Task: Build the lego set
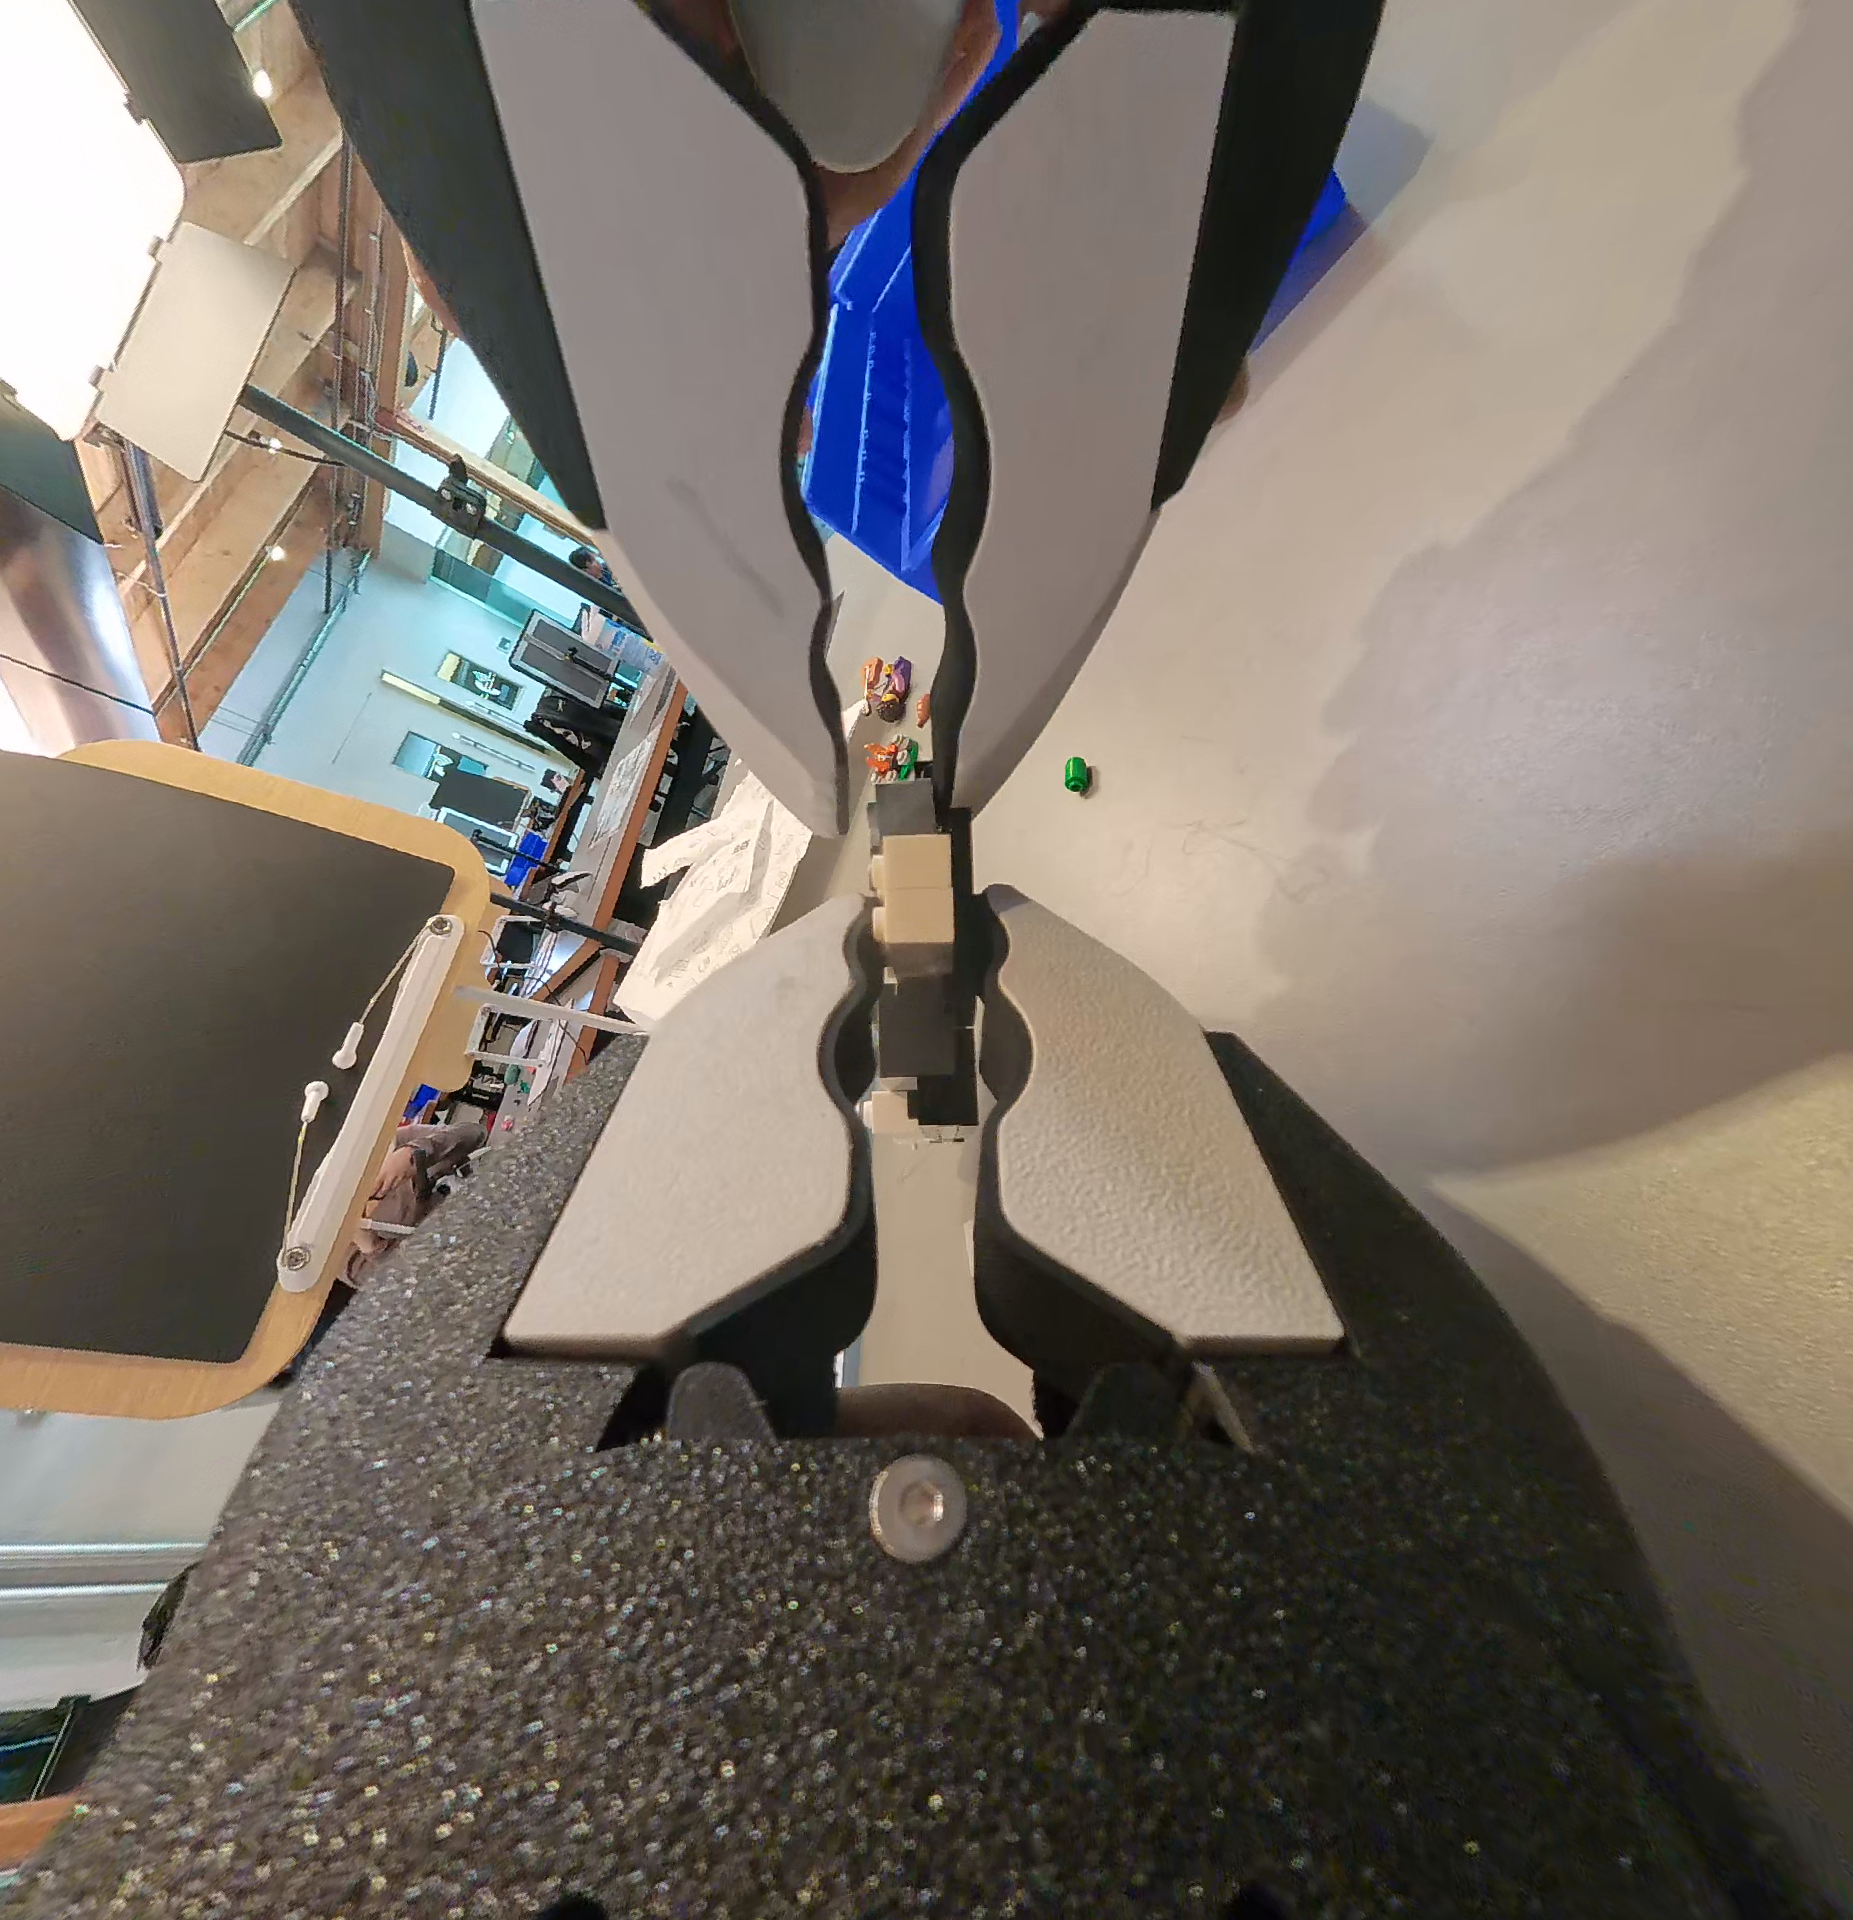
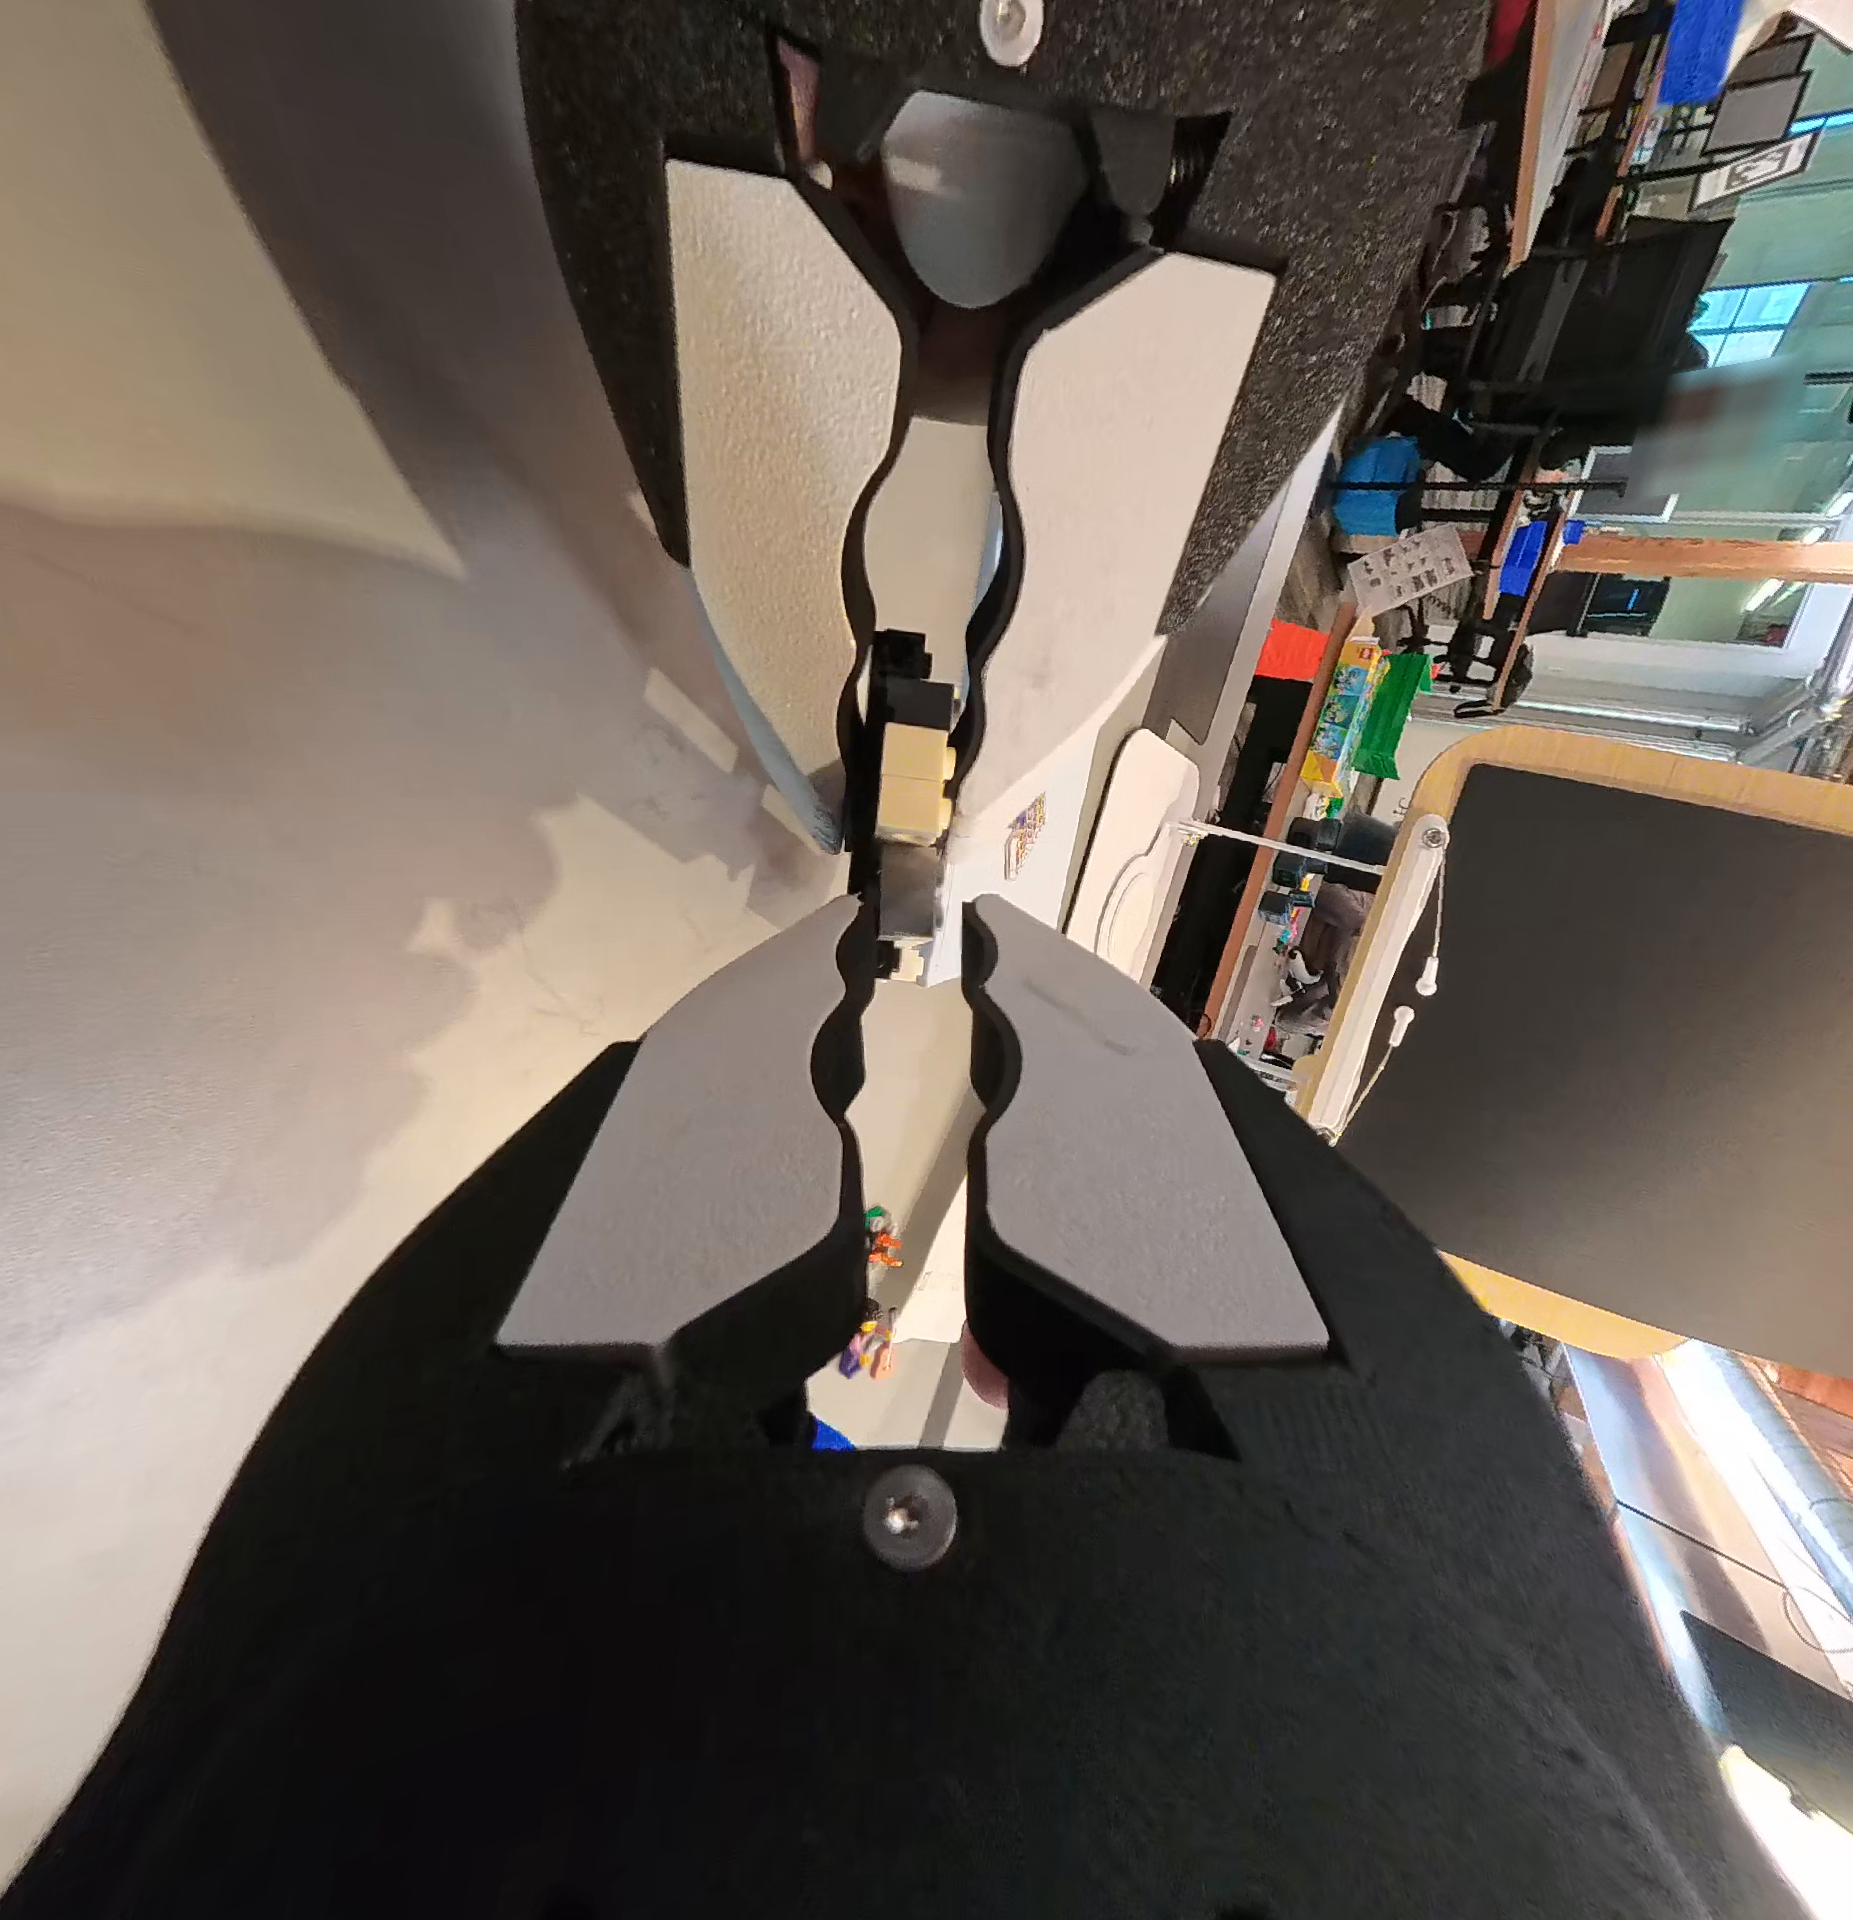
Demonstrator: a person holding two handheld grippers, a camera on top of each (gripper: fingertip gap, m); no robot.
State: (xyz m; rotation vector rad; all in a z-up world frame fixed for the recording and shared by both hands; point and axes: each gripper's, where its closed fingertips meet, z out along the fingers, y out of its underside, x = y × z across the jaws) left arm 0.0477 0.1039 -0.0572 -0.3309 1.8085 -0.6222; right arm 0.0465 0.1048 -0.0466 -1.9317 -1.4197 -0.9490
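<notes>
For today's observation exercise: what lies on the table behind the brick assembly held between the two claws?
Behind the brick assembly, on the white table, lie small colourful toy pieces and a green stud; farther back stands a blue bin. The other claw's fingers cover the rest.

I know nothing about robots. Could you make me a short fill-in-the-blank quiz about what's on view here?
The lone round piece lying on the table is ___.
The bin seen beyond the right hand-held gripper is ___.
The brick strip contains ___ cream bricks side by side.
Missing words: green; blue; two.
</notes>
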